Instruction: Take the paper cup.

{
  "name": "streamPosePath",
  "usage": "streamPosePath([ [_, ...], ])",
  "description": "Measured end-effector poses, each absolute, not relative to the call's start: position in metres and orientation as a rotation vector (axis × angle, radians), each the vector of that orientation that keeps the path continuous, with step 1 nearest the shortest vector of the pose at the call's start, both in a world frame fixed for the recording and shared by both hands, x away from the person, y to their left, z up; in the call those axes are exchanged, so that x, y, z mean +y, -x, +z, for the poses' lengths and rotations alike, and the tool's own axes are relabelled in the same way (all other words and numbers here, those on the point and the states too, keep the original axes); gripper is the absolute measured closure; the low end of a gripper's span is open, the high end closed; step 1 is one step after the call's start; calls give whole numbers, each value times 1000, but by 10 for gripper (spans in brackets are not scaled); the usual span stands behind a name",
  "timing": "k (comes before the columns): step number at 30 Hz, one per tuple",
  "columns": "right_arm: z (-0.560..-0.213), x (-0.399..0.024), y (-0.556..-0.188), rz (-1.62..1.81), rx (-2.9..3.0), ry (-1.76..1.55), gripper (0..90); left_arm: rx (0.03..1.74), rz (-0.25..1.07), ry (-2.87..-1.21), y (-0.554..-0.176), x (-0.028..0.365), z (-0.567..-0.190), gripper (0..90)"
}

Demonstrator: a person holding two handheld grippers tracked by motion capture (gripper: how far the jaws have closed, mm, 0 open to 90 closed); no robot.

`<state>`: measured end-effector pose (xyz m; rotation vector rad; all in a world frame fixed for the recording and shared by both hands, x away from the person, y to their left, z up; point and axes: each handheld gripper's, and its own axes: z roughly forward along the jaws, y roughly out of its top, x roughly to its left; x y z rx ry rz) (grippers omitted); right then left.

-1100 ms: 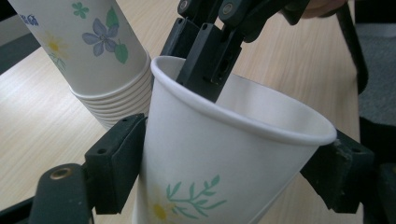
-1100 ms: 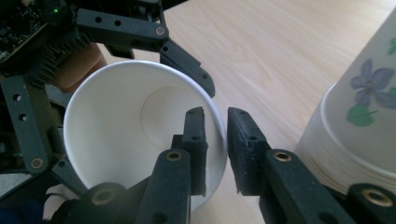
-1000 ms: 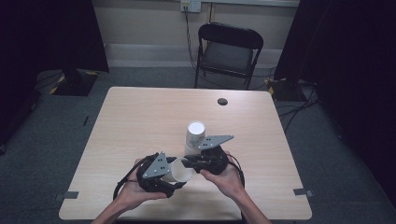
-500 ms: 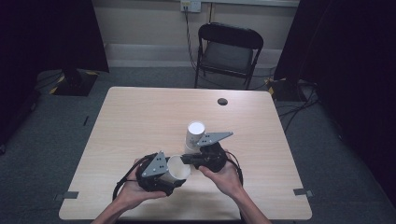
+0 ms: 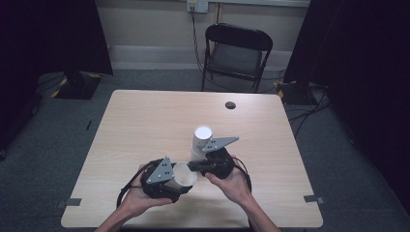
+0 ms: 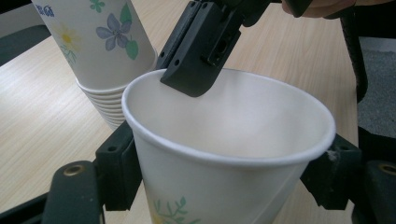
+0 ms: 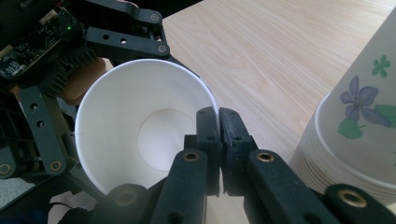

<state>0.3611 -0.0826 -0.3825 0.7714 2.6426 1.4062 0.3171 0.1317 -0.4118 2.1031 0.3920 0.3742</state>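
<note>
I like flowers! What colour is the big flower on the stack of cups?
Purple-blue, beside green leaves, on the stack of cups; clearest in the left gripper view.

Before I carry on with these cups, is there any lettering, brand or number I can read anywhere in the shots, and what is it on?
Blue lettering at the top edge of the stack of cups, left gripper view: cut off by the frame and blurred, not readable.
Circuit board on the other gripper, right gripper view: markings too small to read.
Loose cup: flower and leaf print, no words visible.
No other text is visible.
</note>
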Motion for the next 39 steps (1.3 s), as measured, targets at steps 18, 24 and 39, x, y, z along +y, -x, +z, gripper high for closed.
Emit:
streamPosePath([
  [18, -385, -96, -358, 1531, 2552, -754, 735, 483, 303, -2054, -327, 145, -410, 301],
  [24, -383, -102, -358, 1557, 2524, -771, 702, 516, 307, -2036, -331, 153, -408, 303],
  [39, -392, -127, -353, 1522, 2473, -809, 612, 639, 302, -1948, -349, 172, -410, 304],
])
